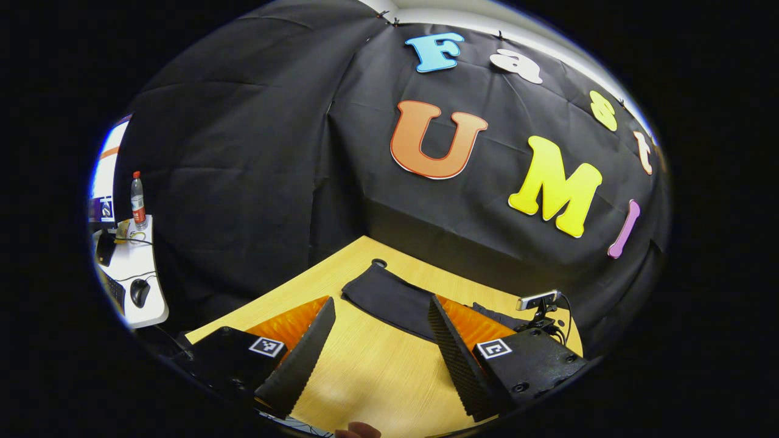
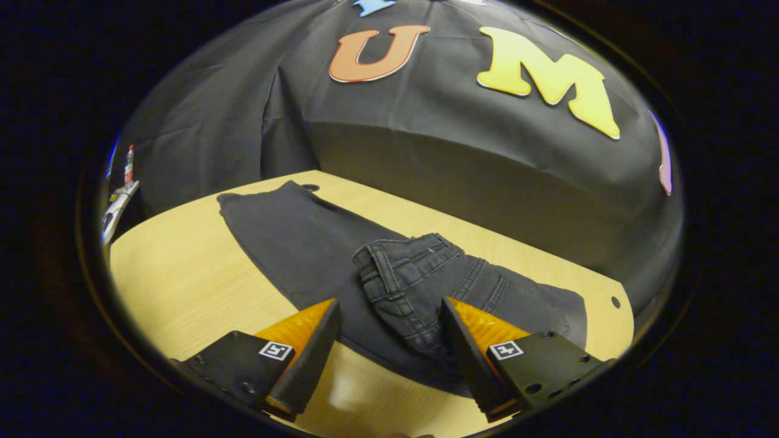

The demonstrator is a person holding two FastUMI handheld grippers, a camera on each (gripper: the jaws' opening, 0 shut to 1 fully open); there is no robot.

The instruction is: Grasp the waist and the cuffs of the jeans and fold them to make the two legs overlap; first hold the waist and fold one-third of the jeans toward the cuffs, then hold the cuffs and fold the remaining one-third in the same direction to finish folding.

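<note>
Between the spread fingers of the right gripper (image 2: 389, 340), nothing is held; the gripper is released and is seen low over the desk (image 2: 182, 274). Just ahead of it the jeans (image 2: 316, 255) are laid flat, with the waist (image 2: 401, 274) already folded over toward the cuffs (image 2: 255, 198) and lying nearest this gripper. The long axis of the jeans is seen running away and to the left, so the cuffs lie at the far end. The left gripper (image 1: 380, 340) is likewise released and empty, and the cuff end of the jeans (image 1: 389, 298) is seen just beyond its fingers, so it is judged the nearer one to the cuffs. No containers are to be made out on the desk.
</note>
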